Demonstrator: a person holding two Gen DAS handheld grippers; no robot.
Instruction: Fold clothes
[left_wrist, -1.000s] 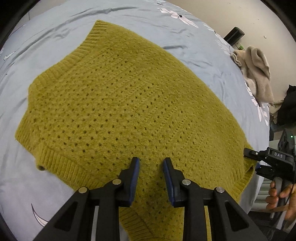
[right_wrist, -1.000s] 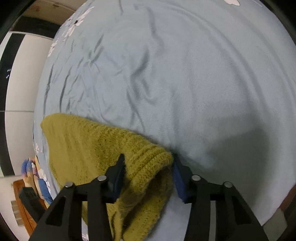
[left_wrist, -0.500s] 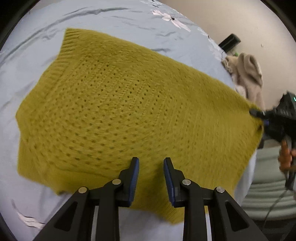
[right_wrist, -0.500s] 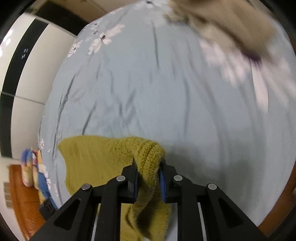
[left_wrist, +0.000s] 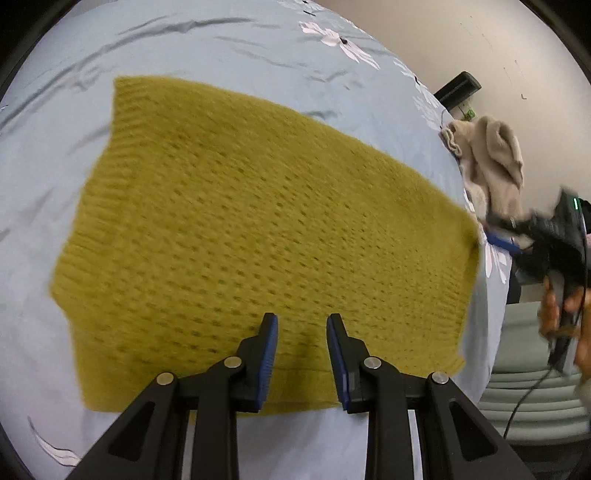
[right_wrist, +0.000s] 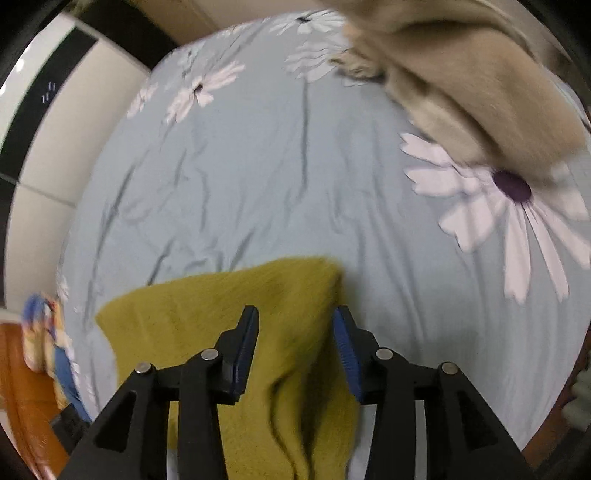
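A mustard-yellow knit sweater (left_wrist: 258, 229) lies folded in a flat rectangle on the pale blue flowered bedsheet (left_wrist: 258, 48). My left gripper (left_wrist: 301, 325) is open and empty over the sweater's near edge. My right gripper (right_wrist: 295, 321) is open, with the sweater's corner (right_wrist: 288, 295) lying loose between and under its jaws. In the left wrist view the right gripper (left_wrist: 517, 236) shows blurred just beyond the sweater's right corner, held by a hand.
A beige garment (left_wrist: 491, 162) lies crumpled at the bed's right edge; it also shows in the right wrist view (right_wrist: 461, 66). A wall and a dark object (left_wrist: 458, 86) stand beyond the bed. A wooden floor (right_wrist: 22, 398) and a colourful object (right_wrist: 40, 332) lie to the left.
My right gripper closed on the sweater's corner, carried it across so the sweater folded flat, then opened and let it go. My left gripper stayed open and drew back toward the near edge.
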